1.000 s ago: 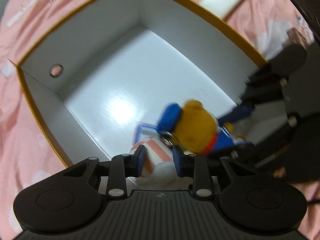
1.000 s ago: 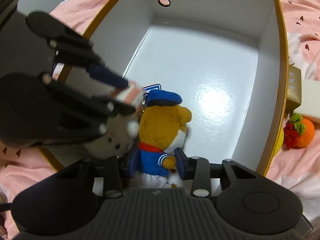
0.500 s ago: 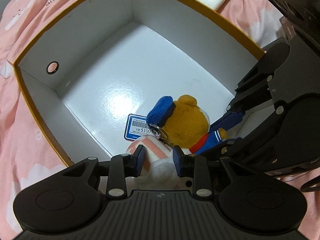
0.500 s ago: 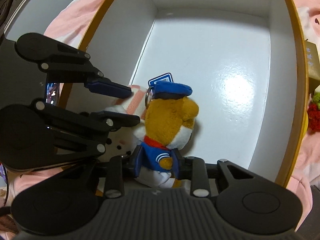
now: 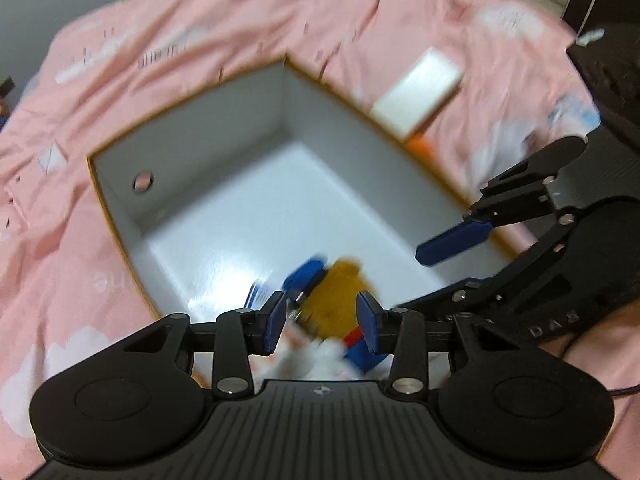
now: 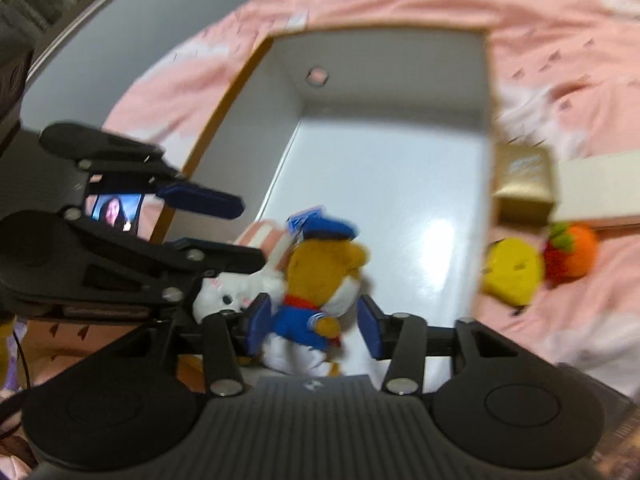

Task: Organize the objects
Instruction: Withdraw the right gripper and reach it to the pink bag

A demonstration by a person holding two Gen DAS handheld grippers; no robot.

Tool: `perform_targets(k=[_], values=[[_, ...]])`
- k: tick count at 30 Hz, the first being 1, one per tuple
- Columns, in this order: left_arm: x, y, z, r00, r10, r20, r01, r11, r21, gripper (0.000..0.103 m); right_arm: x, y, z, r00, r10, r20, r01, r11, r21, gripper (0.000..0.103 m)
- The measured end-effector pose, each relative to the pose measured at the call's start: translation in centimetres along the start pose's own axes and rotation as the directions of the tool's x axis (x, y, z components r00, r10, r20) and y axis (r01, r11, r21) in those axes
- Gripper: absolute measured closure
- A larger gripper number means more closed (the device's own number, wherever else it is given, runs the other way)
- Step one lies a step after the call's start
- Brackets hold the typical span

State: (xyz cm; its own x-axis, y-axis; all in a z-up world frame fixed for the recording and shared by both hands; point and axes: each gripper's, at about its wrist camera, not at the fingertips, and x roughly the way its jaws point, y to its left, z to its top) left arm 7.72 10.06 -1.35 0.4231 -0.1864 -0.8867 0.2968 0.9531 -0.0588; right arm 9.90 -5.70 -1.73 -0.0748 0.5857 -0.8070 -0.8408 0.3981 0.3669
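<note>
A white box with an orange rim [image 5: 192,100] [image 6: 224,100] lies open on the pink bedsheet. In its near corner sit a brown bear plush in a blue cap and sailor jacket [image 5: 340,288] [image 6: 320,276] and a white plush with a pink striped hat [image 5: 308,356] [image 6: 232,292]. My left gripper [image 5: 322,324] hovers above both; its jaws are opening and the pads press on nothing. My right gripper [image 6: 314,326] straddles the bear's body, jaws opening, with a gap at the right pad. Each gripper's blue fingers [image 5: 452,242] [image 6: 200,200] show in the other's view.
Right of the box lie a gold box [image 6: 520,184], a long white box [image 6: 596,188] [image 5: 416,92], a yellow plush [image 6: 510,276] and an orange-and-red crochet fruit [image 6: 572,252]. A lit phone screen [image 6: 116,212] shows behind the left gripper. Pink bedding surrounds the box.
Both grippers have lifted and pulled back from the box, and their jaws have widened. The white plush and the bear are let go and stay in the box's near corner.
</note>
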Motion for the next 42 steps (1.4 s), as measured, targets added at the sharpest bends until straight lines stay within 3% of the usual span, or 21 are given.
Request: perform_targets(k=[6,10,16,23,27,29,31,37,42], values=[[-1.8,-4.2,1.4,0.989,-0.093,0.113,0.088,0.995,0.049,0.055,-5.2,-2.2,-0.6,0.981,-0.147,0.126,0.14,0.988,0.068,0.048],[-1.2,-7.8,2.4,0.977,-0.165,0.136,0.147,0.98,0.134,0.055,-7.3,-4.1,-2.6,0.949,-0.269,0.164,0.242,0.956,0.167,0.048],[1.8,-13.0,3.1,0.966,-0.243,0.094,0.215,0.946,0.241,0.055,-9.4,-6.2,-6.1,0.908,-0.399,0.13,0.346,0.887,0.305,0.048],[4.7,-15.7,2.8,0.964,-0.266,0.026,0.249,0.931,0.268,0.055,-8.9,-8.3,-8.4,0.877,-0.476,0.07,0.422,0.831,0.363,0.045],[5.7,-15.9,2.8,0.981,-0.193,-0.002,0.187,0.951,0.246,0.055,-9.2,-9.1,-9.2,0.908,-0.41,0.081,0.347,0.847,0.404,0.047],[5.9,-15.6,2.9,0.982,-0.185,-0.03,0.186,0.955,0.229,0.055,-9.4,-9.4,-9.5,0.927,-0.364,0.087,0.298,0.858,0.418,0.058],[5.6,-15.3,3.0,0.986,-0.164,-0.036,0.167,0.963,0.213,0.055,-9.2,-9.5,-9.7,0.943,-0.319,0.095,0.252,0.871,0.421,0.059],[3.8,-14.0,2.9,0.992,-0.127,-0.012,0.127,0.978,0.163,0.056,-8.3,-9.1,-9.5,0.973,-0.204,0.11,0.142,0.9,0.413,0.065],[2.4,-13.1,2.8,0.993,-0.118,0.02,0.115,0.988,0.107,0.058,-5.8,-9.2,-8.6,0.986,-0.155,0.058,0.12,0.91,0.396,0.064]])
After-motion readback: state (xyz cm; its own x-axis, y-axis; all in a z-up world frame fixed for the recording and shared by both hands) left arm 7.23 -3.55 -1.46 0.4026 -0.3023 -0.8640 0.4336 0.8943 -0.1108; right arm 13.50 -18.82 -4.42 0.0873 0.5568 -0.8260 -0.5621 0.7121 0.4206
